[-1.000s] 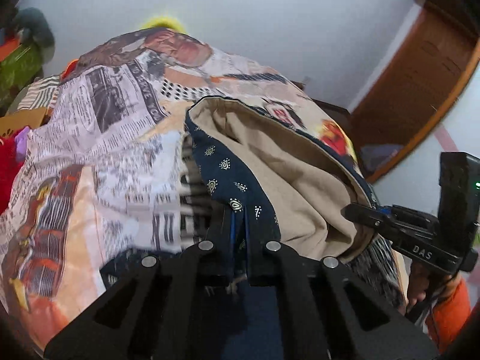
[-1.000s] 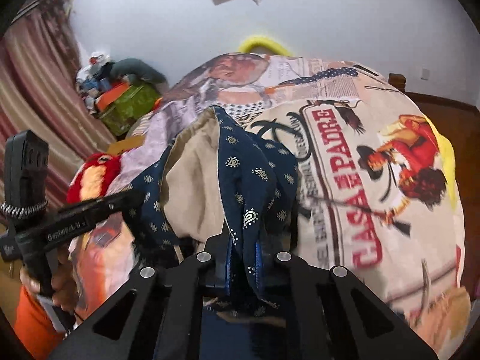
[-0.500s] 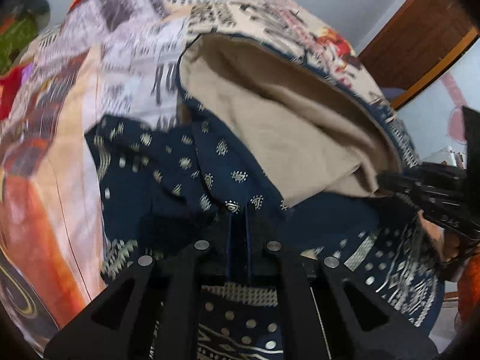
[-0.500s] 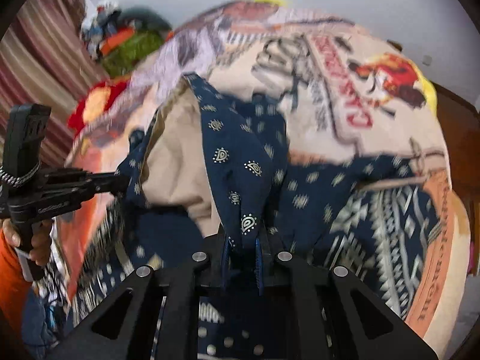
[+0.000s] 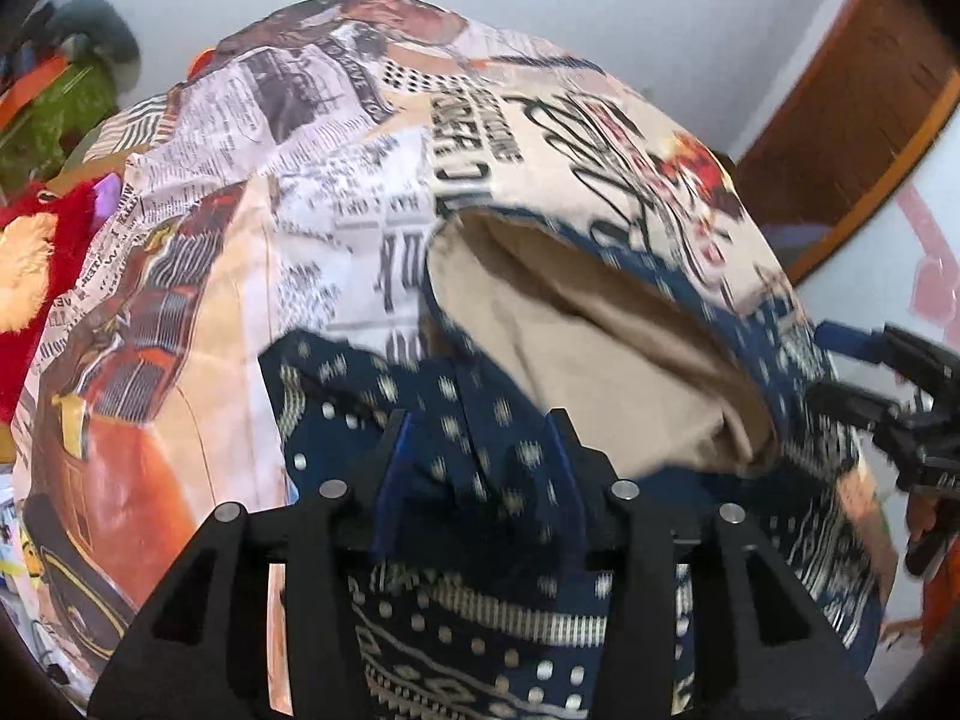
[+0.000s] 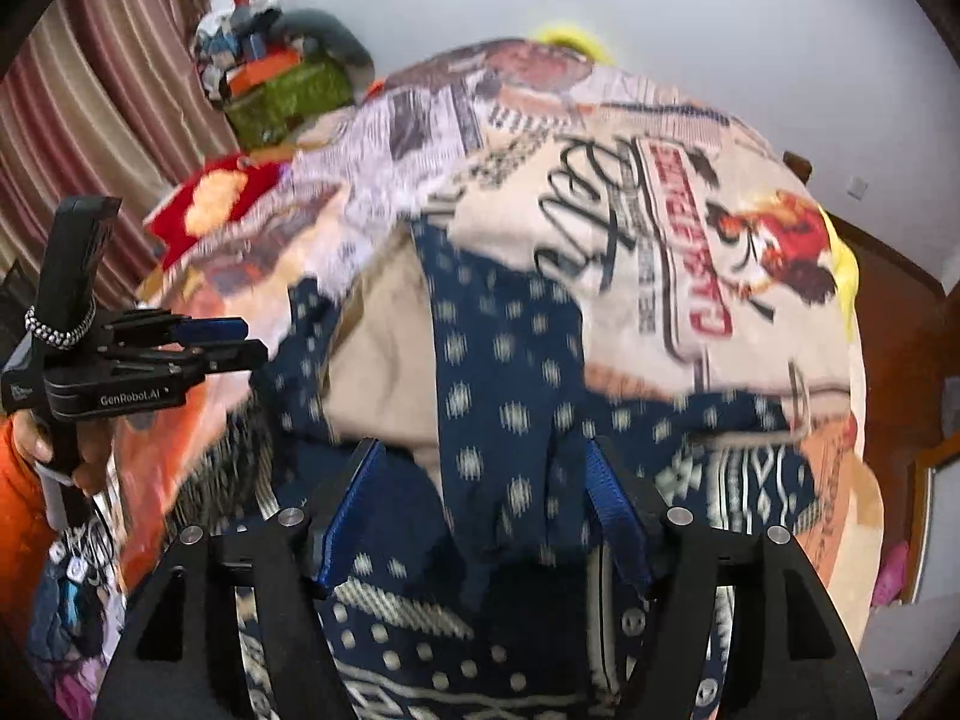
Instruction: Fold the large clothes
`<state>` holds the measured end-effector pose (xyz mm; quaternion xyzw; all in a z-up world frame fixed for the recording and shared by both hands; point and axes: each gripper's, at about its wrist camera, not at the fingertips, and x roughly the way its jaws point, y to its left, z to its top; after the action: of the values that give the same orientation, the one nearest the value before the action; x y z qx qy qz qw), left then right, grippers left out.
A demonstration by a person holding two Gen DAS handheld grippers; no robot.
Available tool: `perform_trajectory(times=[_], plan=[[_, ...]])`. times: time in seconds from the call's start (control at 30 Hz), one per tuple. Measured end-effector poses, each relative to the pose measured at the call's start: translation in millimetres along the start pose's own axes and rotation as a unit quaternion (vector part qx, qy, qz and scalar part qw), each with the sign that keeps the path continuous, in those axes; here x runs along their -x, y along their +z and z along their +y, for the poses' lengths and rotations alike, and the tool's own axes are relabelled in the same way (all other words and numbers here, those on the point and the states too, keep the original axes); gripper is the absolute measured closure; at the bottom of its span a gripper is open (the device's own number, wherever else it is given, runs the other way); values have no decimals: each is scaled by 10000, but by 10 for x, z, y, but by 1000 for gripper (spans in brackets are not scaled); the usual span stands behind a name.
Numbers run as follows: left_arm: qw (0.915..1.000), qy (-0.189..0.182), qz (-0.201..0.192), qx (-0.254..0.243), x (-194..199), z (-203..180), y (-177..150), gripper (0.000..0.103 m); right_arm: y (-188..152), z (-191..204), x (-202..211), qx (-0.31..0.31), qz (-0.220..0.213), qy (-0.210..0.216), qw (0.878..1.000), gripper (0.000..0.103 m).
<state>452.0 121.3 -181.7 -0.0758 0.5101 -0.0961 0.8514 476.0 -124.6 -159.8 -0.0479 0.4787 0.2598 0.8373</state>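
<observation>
My left claw and right claw have just been opening, pads clear of the navy patterned garment between them; printed bedsheet beneath, stuffed toy beside.

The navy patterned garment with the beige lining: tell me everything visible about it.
The navy patterned garment is soft cloth with small pale motifs, banded geometric borders and a plain beige inside. It lies on the newspaper-print bedspread, one layer turned back over itself. Its folded edge sits between the parted jaws of the left gripper and right gripper, which have just been opening.
</observation>
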Motion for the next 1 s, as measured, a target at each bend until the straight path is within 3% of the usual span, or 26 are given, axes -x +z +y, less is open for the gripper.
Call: perform_trajectory(times=[0.13, 0.3, 0.4, 0.43, 0.57, 0.63, 0.77, 1.0], plan=[[9992, 48, -1, 385, -270, 85, 250, 60, 252, 52, -216, -63, -47, 30, 10000, 36], [9960, -16, 298, 846, -787, 232, 410, 60, 437, 43, -688, -404, 210, 205, 9988, 36], [9926, -220, 400, 1123, -1015, 314, 463, 60, 467, 24, -896, -494, 318, 253, 9980, 38], [9914, -313, 422, 1198, -1066, 329, 474, 60, 478, 15, -965, -523, 309, 270, 9978, 41], [9911, -569, 352, 1154, -1137, 280, 522, 83, 503, -26, -1065, -603, 243, 383, 9971, 66], [9939, -517, 215, 948, -1071, 204, 542, 93, 510, -45, -1053, -636, 135, 458, 9968, 75], [9971, -534, -223, 485, -722, 5, 575, 97, 492, -36, -914, -594, -76, 543, 9967, 87], [9915, -866, -943, -233, 270, -366, 424, 97, 347, 32, -278, -514, -519, 766, 9944, 91]])
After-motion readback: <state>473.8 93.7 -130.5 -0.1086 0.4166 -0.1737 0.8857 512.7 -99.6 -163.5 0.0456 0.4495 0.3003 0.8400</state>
